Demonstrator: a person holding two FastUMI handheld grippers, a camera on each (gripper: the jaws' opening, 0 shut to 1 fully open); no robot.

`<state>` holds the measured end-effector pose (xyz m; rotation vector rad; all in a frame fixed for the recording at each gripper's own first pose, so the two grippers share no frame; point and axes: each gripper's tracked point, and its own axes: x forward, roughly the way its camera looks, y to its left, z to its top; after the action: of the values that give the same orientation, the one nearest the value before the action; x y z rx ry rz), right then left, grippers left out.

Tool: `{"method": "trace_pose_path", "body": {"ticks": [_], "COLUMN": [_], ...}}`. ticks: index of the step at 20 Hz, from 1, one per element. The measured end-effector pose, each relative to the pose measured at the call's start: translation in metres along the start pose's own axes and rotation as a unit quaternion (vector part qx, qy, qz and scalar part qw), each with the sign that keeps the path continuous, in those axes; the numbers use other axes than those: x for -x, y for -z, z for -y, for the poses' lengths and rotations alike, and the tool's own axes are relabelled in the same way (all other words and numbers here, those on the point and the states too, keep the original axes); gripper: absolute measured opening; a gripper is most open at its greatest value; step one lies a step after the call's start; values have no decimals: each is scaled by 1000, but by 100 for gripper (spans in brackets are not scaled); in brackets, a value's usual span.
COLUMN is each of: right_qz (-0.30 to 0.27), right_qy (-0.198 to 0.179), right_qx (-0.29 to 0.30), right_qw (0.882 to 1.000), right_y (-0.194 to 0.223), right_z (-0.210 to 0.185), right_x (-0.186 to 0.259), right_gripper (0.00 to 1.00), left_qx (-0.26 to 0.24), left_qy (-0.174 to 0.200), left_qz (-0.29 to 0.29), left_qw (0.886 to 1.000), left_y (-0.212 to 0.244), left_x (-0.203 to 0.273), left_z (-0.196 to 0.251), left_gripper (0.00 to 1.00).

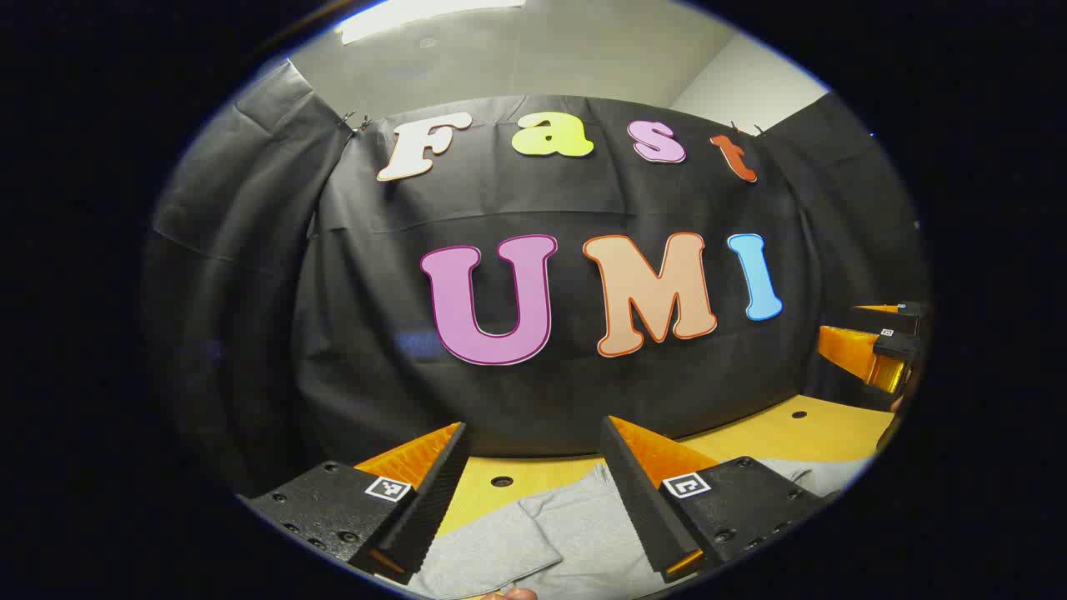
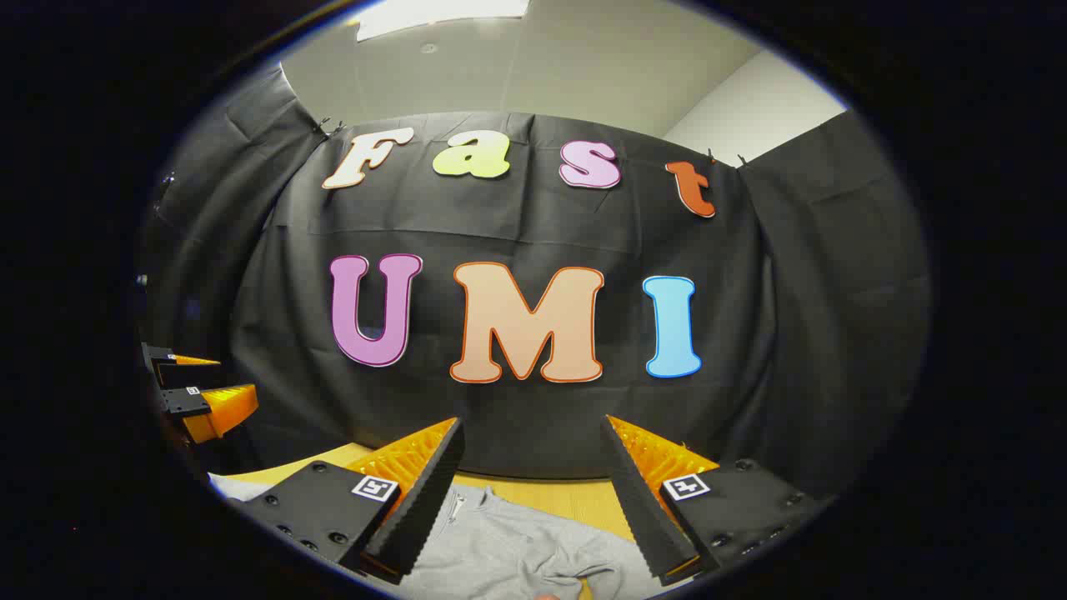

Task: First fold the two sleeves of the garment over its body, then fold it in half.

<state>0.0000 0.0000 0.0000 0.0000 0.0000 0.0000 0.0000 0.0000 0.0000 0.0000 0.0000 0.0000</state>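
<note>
Apparently nothing had been folded: the grey garment [image 1: 550,533] lay rumpled along the bottom edge while both the left gripper [image 1: 533,500] and right gripper [image 2: 533,500] were held spread and empty above it.

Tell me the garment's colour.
Plain light grey garment, clearest in the right gripper view.
</note>
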Motion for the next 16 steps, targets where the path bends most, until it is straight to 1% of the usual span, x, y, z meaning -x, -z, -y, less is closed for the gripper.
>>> {"method": "trace_pose_path", "body": {"ticks": [1,2,8,9,10,11,12,16], "right_qz": [-1,-2,-3,-3,-3,-2,-1,-1], "right_qy": [1,1,2,2,1,-1,-2,-3], "right_qx": [0,1,-1,-1,-2,-2,-2,0], "right_qw": [1000,1000,1000,1000,1000,1000,1000,1000], "right_y": [1,1,1,2,1,1,1,2], "right_z": [1,1,4,4,3,2,2,1], "right_x": [0,0,-4,-3,-4,-5,-6,-8], "right_gripper": [99,99,99,96,96,99,99,99], "left_qx": [2,4,8,8,7,6,6,5], "left_qy": [-1,-2,-9,-9,-10,-11,-12,-12], "left_qz": [-2,-3,-7,-7,-6,-7,-8,-6], "left_qw": [1000,1000,1000,1000,1000,1000,1000,1000], "left_y": [2,3,7,6,5,6,7,5], "left_x": [-1,-1,-3,-4,-4,-5,-7,-8], "left_z": [0,0,-2,-3,-4,-4,-4,-6], "left_gripper": [93,93,93,93,93,96,93,93]}}
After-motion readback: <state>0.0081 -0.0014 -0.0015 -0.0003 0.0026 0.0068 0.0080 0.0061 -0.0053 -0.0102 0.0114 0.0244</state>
